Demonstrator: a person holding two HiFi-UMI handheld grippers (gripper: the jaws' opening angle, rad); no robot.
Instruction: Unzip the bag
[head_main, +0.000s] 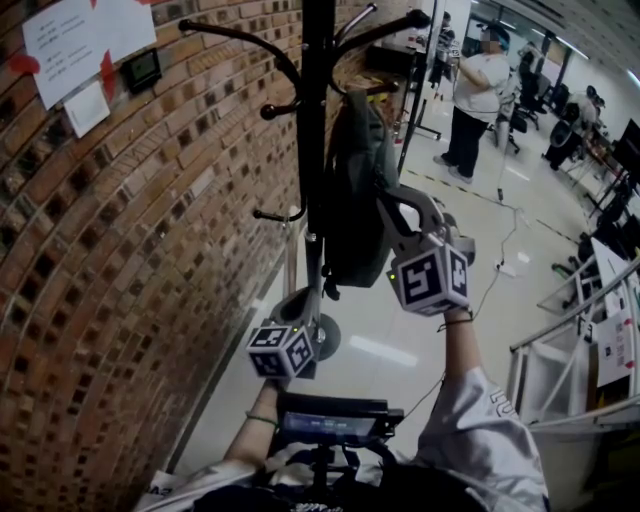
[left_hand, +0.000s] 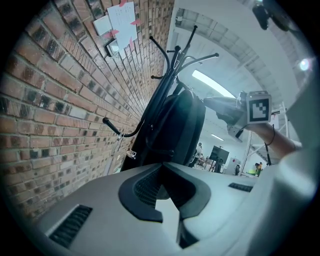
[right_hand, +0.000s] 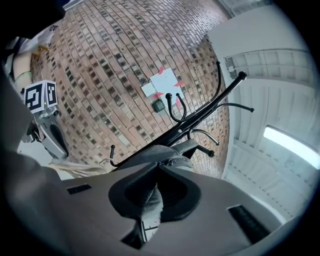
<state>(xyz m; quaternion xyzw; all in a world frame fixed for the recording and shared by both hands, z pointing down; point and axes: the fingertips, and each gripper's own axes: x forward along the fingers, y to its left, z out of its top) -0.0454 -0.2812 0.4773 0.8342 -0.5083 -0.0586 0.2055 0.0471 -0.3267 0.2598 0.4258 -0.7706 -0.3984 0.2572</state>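
Head view has your bag (head_main: 350, 190) hanging off the coat rack (head_main: 318, 100), long axis straight up-down, right tool (right_hand: 159, 169) pinching its grey fabric, left tool (left_hand: 161, 166) pressed together near its bottom end.

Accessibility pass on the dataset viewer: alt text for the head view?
A dark bag hangs on a black coat rack beside a brick wall, the right gripper at its side. The left gripper sits lower, near the rack's pole; a person stands behind.

The bag (head_main: 352, 200) looks matt cloth, wall (head_main: 120, 280) rough brick.
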